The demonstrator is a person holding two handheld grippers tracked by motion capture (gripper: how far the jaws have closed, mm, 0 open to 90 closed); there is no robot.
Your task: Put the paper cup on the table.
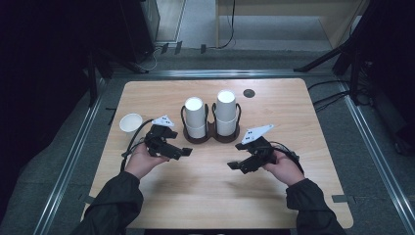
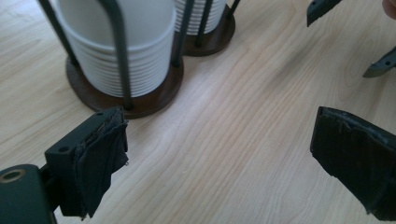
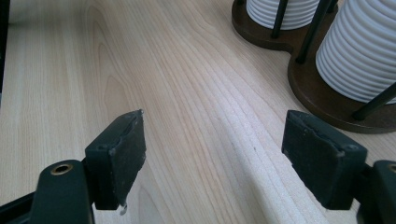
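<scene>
Two stacks of white paper cups stand in a dark wooden two-post holder (image 1: 211, 136) at the table's middle: the left stack (image 1: 195, 116) and the taller right stack (image 1: 226, 111). A single white cup (image 1: 130, 123) stands upright at the left. My left gripper (image 1: 185, 152) hovers in front of the holder's left side, open with nothing between its jaws. In the left gripper view (image 2: 219, 154) the left stack (image 2: 122, 46) and holder base (image 2: 154, 95) lie close ahead. My right gripper (image 1: 234, 165) is open over bare wood, its jaws wide in the right gripper view (image 3: 212, 154), the holder (image 3: 322, 100) at upper right.
The wooden table (image 1: 205, 196) has free room in front of the holder. A small dark round disc (image 1: 249, 93) lies near the far edge. Metal rails, cables and dark stands surround the table on the grey floor.
</scene>
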